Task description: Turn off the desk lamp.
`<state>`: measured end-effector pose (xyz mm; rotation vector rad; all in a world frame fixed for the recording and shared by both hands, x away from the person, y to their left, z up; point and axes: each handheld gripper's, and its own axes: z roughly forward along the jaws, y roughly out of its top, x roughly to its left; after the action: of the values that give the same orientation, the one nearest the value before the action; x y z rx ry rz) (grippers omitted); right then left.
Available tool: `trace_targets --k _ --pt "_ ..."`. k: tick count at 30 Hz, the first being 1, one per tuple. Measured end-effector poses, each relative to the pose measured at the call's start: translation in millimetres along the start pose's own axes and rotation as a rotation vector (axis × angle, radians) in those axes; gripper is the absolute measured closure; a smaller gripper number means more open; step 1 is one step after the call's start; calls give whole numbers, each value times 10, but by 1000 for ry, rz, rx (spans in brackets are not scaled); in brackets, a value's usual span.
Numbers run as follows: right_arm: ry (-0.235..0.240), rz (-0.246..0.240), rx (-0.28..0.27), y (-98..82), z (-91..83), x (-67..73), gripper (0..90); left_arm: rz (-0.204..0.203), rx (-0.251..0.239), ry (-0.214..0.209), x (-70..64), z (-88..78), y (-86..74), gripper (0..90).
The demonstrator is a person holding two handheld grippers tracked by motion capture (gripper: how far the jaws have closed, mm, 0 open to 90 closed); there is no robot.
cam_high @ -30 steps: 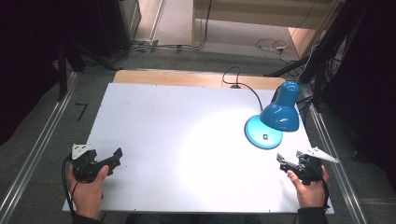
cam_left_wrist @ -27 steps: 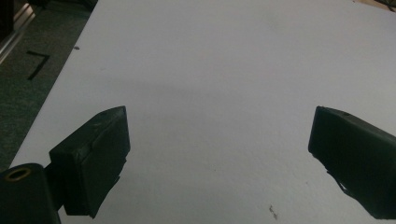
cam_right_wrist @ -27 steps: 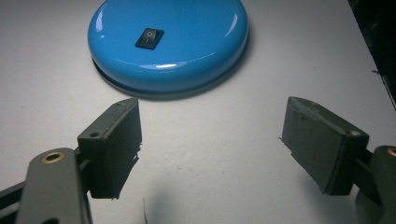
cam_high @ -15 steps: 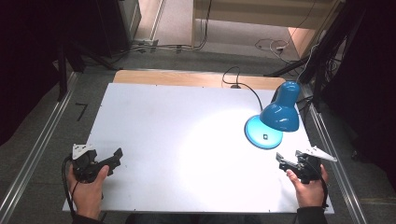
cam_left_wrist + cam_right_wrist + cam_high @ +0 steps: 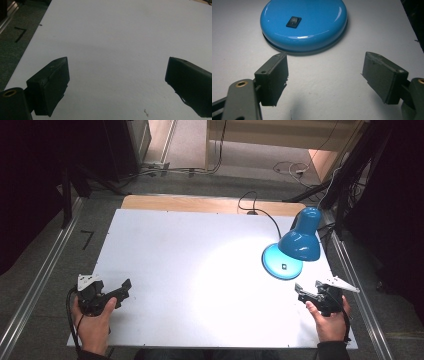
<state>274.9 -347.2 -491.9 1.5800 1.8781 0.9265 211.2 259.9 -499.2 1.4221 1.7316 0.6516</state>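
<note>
Just ahead of your right gripper (image 5: pixel 324 75), jaws spread wide, sat the blue lamp base (image 5: pixel 307 25), not touching. Your left gripper (image 5: pixel 117 82), equally spread, faced the bare white table (image 5: pixel 120 37).

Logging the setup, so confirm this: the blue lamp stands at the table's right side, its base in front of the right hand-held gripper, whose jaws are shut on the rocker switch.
Wrong on the grip. In the right gripper view the right hand-held gripper is open, jaws wide apart, short of the blue lamp base; the rocker switch is untouched. The rest holds.
</note>
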Motion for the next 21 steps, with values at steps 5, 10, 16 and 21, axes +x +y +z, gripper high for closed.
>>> trace_targets --k 5,10,16,21 --pt "1 3 -1 0 -3 -1 196 -3 -5 -3 1 -8 2 60" --pt "2 3 1 8 17 9 198 -3 -5 1 -6 -3 -3 60" --pt "4 -7 7 42 82 47 199 0 -5 -4 -8 -2 -5 60" --pt "3 -21 2 69 108 77 205 1 -3 -4 -5 2 -6 60"
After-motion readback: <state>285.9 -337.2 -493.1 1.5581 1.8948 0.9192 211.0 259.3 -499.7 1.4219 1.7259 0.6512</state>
